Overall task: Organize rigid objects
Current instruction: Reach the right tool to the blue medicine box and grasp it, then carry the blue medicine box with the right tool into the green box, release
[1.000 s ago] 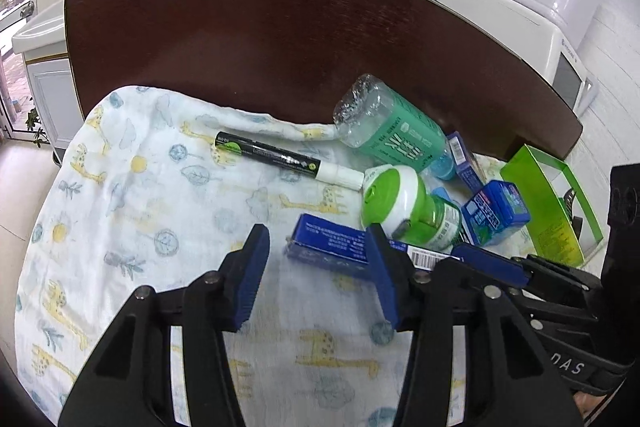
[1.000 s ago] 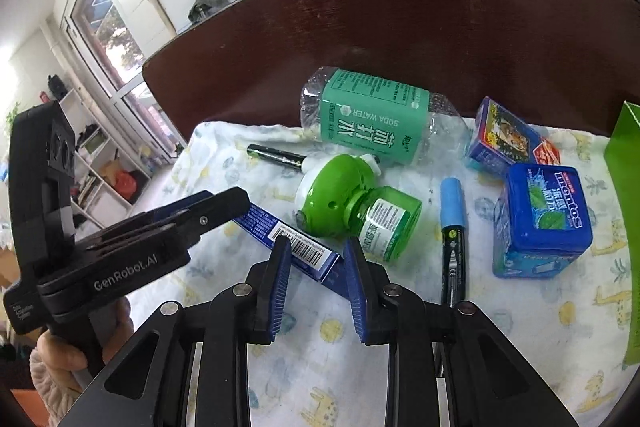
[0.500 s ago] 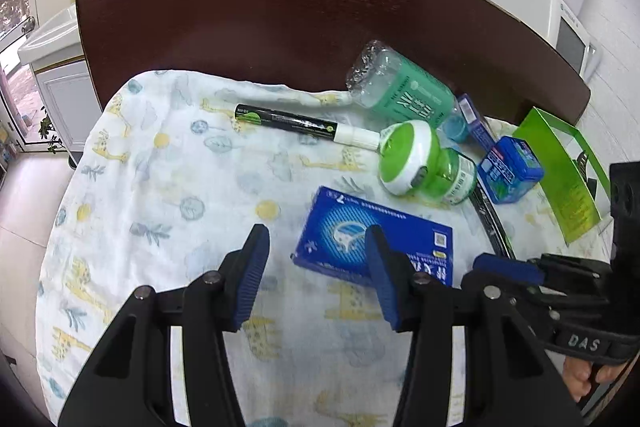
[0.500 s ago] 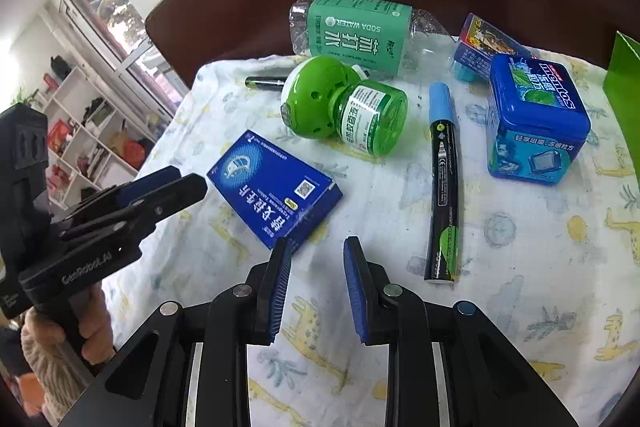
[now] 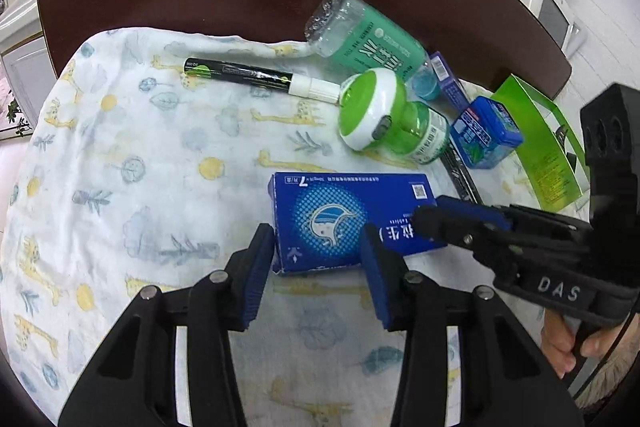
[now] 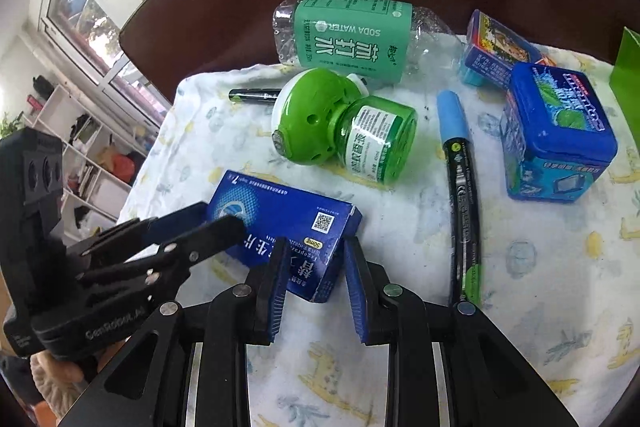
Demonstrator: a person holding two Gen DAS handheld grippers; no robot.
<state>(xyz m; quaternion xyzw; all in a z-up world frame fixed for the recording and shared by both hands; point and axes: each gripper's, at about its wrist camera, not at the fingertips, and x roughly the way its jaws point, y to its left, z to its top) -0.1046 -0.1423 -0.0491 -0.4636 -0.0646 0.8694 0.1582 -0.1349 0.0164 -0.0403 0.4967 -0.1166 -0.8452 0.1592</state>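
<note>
On the giraffe-print cloth (image 5: 120,163) you have one blue medicine box (image 5: 344,219), two markers, one soda water bottle (image 6: 352,35), one green mosquito repellent (image 6: 344,131) and two smaller blue boxes. The medicine box lies flat between both grippers: your left gripper (image 5: 316,263), jaws just narrowing, straddles its near end without pressing, and your right gripper (image 6: 314,275) brackets its corner, not pinching.

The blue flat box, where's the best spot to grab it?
Probably across its short width, pinching the two long edges near one end. The blue flat box lies flat on the cloth, too wide the long way. Come from the near side, where the left gripper and right gripper sit; the green bottle crowds the far side.
</note>
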